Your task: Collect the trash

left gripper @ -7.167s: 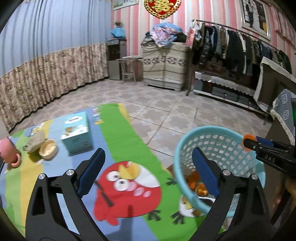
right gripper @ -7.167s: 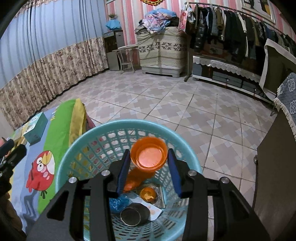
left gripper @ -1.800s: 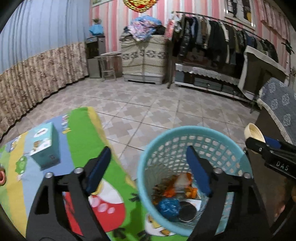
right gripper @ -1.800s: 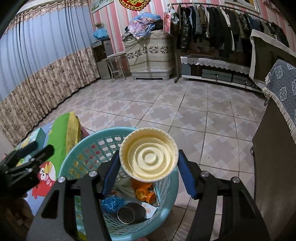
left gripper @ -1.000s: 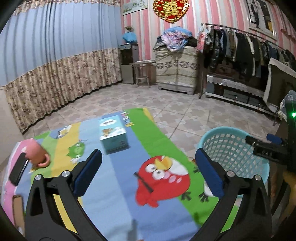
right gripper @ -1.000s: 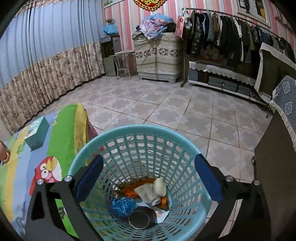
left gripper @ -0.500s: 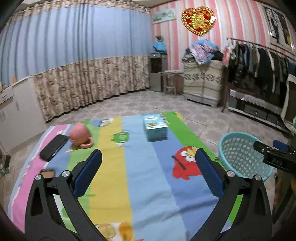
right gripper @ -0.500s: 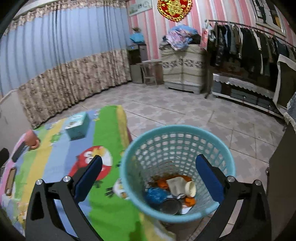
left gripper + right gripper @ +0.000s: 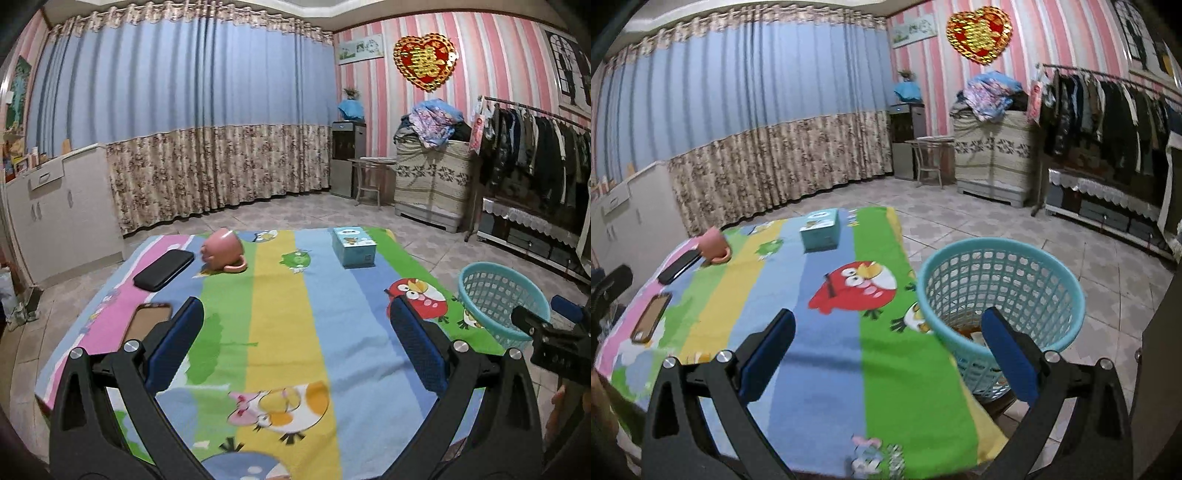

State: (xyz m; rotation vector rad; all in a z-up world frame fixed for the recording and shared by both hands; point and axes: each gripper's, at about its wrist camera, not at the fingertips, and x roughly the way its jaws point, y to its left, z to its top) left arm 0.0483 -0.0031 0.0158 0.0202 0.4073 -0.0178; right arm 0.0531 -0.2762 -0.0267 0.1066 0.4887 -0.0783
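Upright basket [image 9: 1001, 280], mouth upward

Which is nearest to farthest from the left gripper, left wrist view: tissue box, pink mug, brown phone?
From the left gripper:
1. Brown phone, beside the left finger, near the cloth's left edge.
2. Pink mug, farther back, left of centre, tipped over.
3. Tissue box, far right; close to the mug's depth.

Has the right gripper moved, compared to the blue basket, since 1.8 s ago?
Yes. The right gripper, open and empty, has pulled back and toward the cartoon blanket; the blue basket now sits to its right rather than directly beneath it.
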